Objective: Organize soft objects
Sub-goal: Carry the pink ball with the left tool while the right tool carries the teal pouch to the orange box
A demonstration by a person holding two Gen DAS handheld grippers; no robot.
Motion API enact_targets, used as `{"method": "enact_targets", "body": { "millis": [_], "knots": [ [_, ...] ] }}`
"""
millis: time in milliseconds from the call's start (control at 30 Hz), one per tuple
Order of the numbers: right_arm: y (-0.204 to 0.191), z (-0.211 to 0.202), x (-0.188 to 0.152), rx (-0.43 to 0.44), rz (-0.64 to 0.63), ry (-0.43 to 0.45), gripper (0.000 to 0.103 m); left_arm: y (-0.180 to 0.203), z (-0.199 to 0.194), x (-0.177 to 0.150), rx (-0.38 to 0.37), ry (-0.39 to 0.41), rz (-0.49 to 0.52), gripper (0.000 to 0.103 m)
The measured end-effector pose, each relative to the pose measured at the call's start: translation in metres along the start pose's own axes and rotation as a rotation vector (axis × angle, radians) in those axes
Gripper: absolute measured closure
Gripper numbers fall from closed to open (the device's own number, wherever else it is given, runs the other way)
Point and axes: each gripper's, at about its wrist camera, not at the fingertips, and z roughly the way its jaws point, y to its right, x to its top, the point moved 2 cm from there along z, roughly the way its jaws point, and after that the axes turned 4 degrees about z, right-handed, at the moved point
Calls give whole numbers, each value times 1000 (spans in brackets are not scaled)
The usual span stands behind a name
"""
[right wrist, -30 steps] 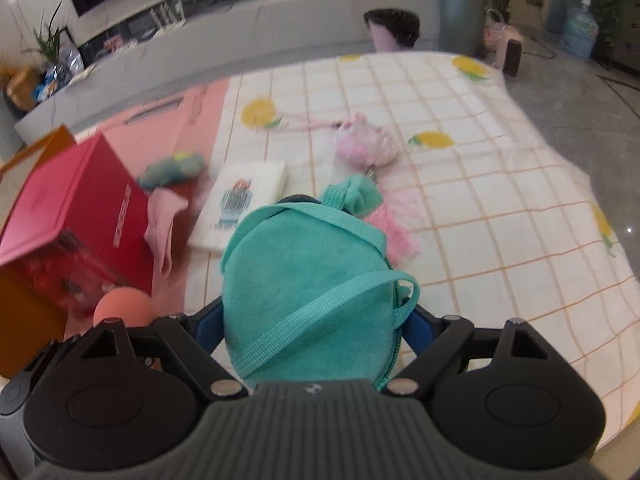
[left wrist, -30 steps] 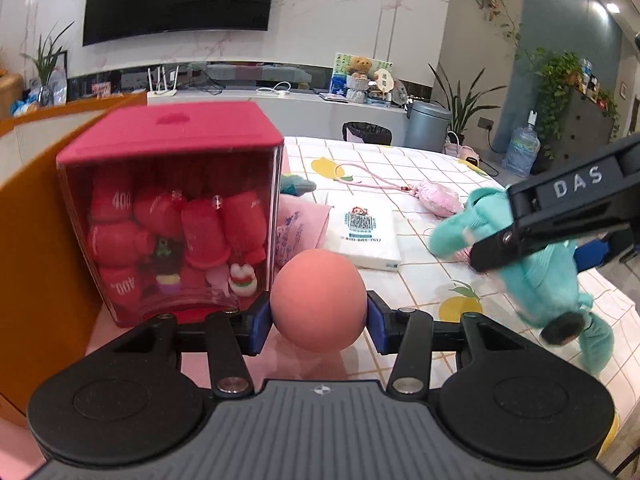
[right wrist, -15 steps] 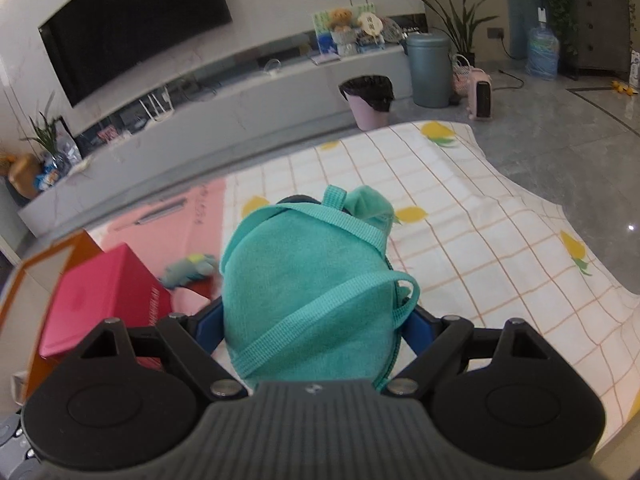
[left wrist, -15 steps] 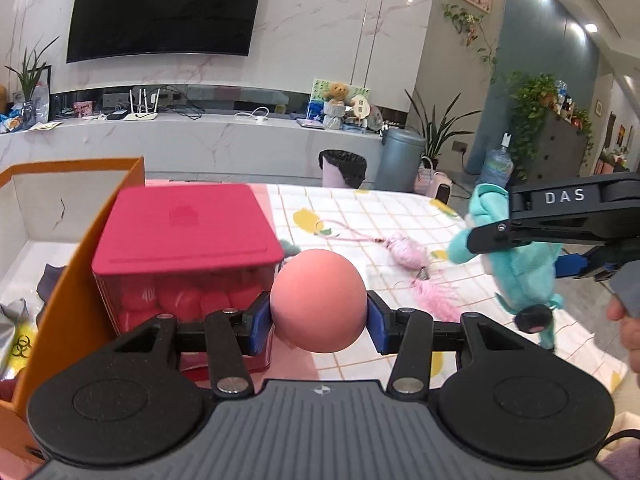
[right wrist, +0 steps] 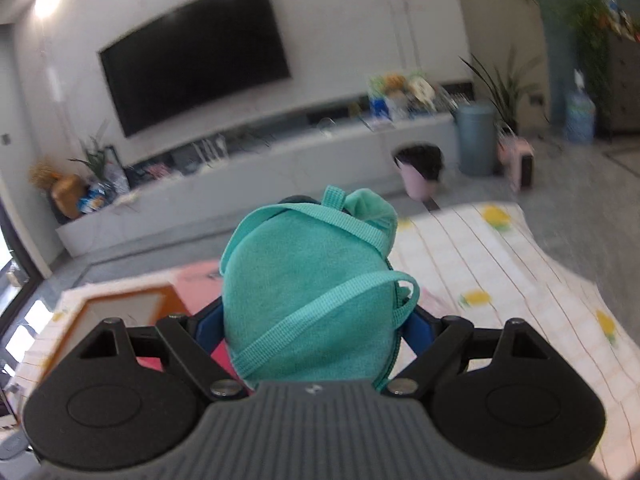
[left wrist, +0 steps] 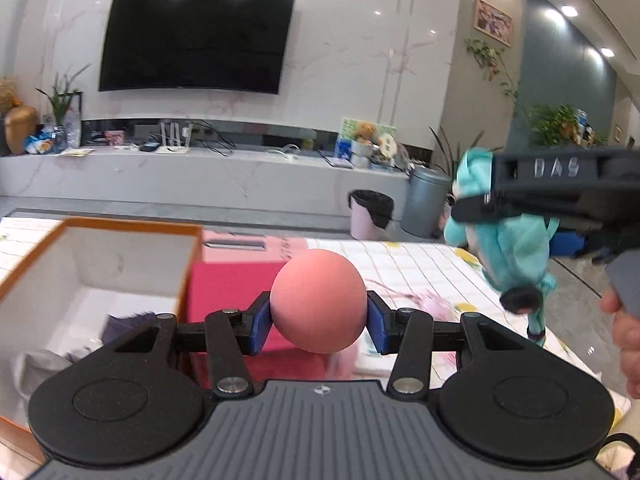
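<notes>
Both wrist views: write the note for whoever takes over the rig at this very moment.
Left gripper: shut on the smooth pink foam ball, held in the air.
Right gripper: shut on the teal plush toy with straps, also in the air.
The open orange-rimmed cardboard box sits front-left, with some soft items already inside; the red-lidded box stands beside it.
Left: drop both, probably into the orange-rimmed box; a pink fluffy item remains on the checked tablecloth.

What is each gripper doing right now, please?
Left gripper: closed on the pink ball.
Right gripper: closed on the teal plush toy.
</notes>
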Motion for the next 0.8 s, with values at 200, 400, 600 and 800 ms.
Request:
{"method": "enact_targets", "body": {
  "millis": [200,400,600,800],
  "knots": [
    [-66,-15,18,118,-77,71,17,-28,-13,26,62,24,-9,48],
    [-139,-9,31,277,-149,82,17,-69,-17,55,144,59,-4,48],
    [-202,12,37,472,-187,65,17,-129,-4,67,288,42,55,48],
    [-232,56,22,617,-129,-30,17,-191,32,51,206,-20,-97,48]
  ]
}}
